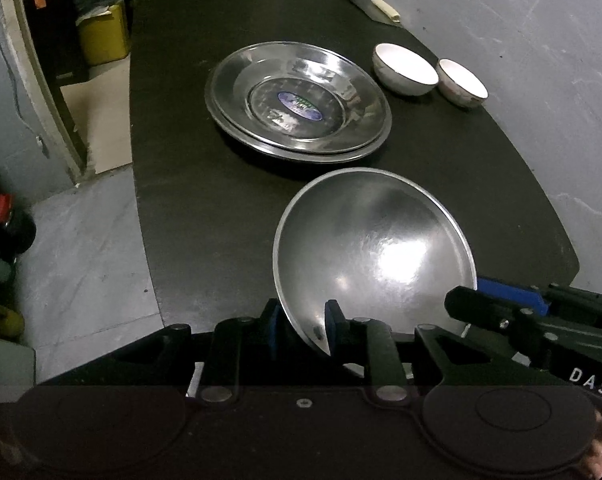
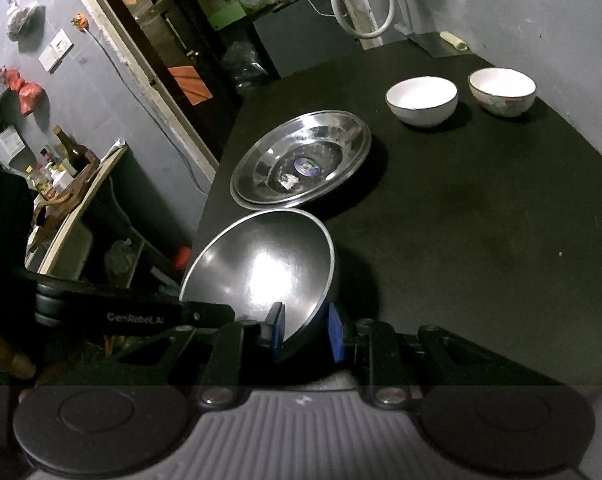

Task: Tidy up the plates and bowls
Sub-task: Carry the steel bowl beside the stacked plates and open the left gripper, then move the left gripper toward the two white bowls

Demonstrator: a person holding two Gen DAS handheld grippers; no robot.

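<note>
A steel bowl [image 1: 375, 248] is held tilted above the black table [image 1: 189, 208], gripped on opposite rims by both grippers. My left gripper [image 1: 303, 326] is shut on its near rim; my right gripper [image 2: 307, 330] is shut on its other rim and shows in the left wrist view [image 1: 497, 294]. The bowl also shows in the right wrist view [image 2: 261, 268]. Two stacked steel plates [image 1: 299, 100] lie beyond it, also in the right wrist view [image 2: 301, 158]. Two white bowls, a larger [image 1: 405, 69] and a smaller [image 1: 462, 83], stand at the far right, also in the right wrist view [image 2: 422, 100] [image 2: 502, 91].
A cleaver [image 1: 367, 4] with a pale handle lies at the table's far edge by the grey wall [image 1: 541, 60]. A doorway and yellow box [image 1: 103, 36] are on the left. A shelf with bottles [image 2: 61, 168] stands left of the table.
</note>
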